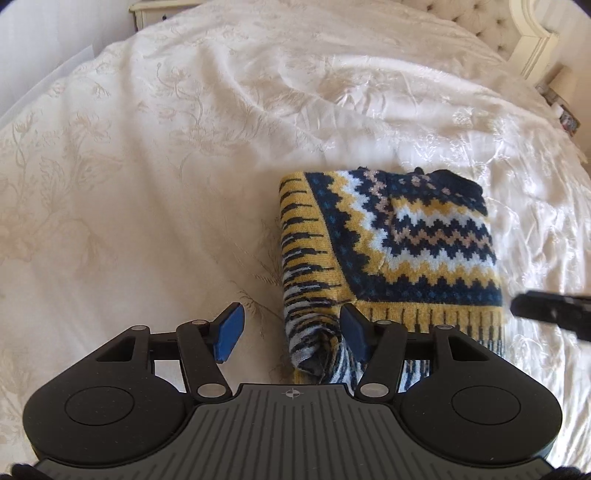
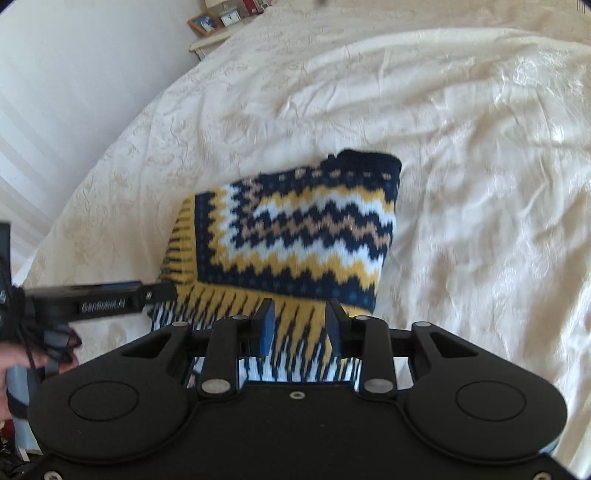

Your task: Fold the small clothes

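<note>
A folded knit sweater (image 1: 399, 236) in navy, yellow and white zigzags lies on the cream bedspread (image 1: 147, 184). My left gripper (image 1: 291, 334) is open at the sweater's near left corner, and the bunched striped hem sits beside its right finger. In the right wrist view the sweater (image 2: 303, 232) fills the middle. My right gripper (image 2: 301, 326) hovers open over the near yellow striped hem, with nothing pinched. The right gripper's tip (image 1: 546, 310) shows at the sweater's right side. The left gripper (image 2: 103, 295) reaches the sweater's left corner, held by a hand (image 2: 14, 365).
A tufted headboard (image 1: 476, 18) and a bedside table (image 1: 557, 99) stand at the far right. A nightstand with a picture frame (image 2: 205, 22) and a clock is beyond the bed. The bed's edge (image 2: 40, 254) drops off to the left. Wrinkled bedspread (image 2: 480, 184) spreads around the sweater.
</note>
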A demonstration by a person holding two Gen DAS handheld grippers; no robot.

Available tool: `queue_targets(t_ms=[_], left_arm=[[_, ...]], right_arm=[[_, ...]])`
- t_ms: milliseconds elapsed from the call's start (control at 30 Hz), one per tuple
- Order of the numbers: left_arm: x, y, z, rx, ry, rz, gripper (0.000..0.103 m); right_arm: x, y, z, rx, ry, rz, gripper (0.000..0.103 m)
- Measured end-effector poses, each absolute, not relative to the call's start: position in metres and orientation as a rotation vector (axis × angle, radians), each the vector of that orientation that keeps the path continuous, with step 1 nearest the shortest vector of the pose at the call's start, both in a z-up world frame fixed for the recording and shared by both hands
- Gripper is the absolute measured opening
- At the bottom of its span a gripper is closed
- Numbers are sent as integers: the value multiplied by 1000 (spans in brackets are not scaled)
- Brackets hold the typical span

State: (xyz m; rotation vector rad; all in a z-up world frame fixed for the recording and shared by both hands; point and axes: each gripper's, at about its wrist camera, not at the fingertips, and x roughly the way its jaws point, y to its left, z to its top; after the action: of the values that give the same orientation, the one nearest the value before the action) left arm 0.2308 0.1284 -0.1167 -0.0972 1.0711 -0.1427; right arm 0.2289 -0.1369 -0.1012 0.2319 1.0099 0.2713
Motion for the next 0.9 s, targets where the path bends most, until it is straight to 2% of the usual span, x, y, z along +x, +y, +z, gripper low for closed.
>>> queue_targets(t_ms=[133,300,567,600,700,900], left_arm=[[215,122,-112,-50,1039,-195,56],[208,122,-143,51,1147,-179,57],[212,128,-148,49,1190,-183,56],[212,130,-145,17,1188,-183,56],[209,140,-135,-117,1187,-202,56],[199,140,-136,-199,1229,-235,61]], right_arm=[[268,-129,-111,209,994,272,43],[313,-130,-143,175,1060,220,41],[332,-144,-156,179,1089,159,41],[329,-146,-153,189,1079,158,46],[316,-155,-142,253,1042,158,71],[285,-169,-136,331,1016,156,80]])
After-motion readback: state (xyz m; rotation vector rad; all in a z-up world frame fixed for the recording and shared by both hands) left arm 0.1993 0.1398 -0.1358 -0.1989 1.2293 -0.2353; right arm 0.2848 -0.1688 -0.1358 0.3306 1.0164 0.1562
